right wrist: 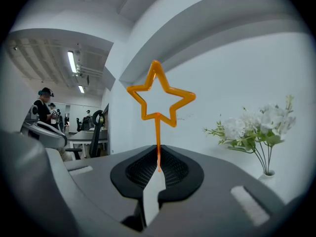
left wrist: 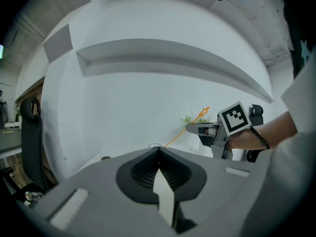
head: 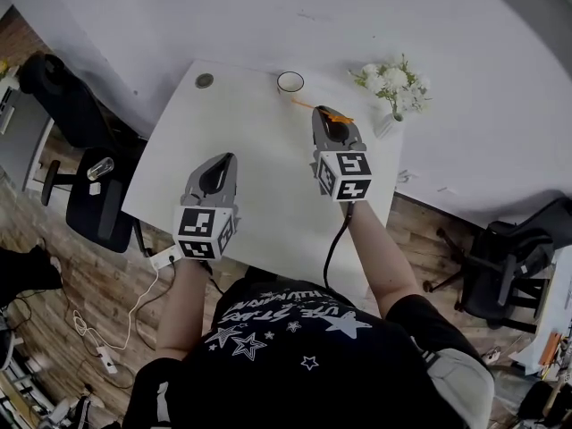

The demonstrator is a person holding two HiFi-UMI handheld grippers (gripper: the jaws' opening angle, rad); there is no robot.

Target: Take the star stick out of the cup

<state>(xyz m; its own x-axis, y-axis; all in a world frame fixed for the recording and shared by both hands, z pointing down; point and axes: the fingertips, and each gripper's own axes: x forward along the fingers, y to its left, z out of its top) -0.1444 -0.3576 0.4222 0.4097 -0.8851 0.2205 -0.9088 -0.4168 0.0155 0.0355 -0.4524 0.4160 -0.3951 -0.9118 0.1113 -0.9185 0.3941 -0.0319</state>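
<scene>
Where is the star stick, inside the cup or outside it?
Outside. The right claw is shut on the star stick, and the head view shows its lower end beside the cup, not within the rim.

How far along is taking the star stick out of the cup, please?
Done: the right gripper is shut on the star stick, and in the head view the stick's lower end appears clear of the cup. In hand: the stick is held above the table. Left: probably only carrying it away or setting it down. The left gripper is shut and empty.
</scene>
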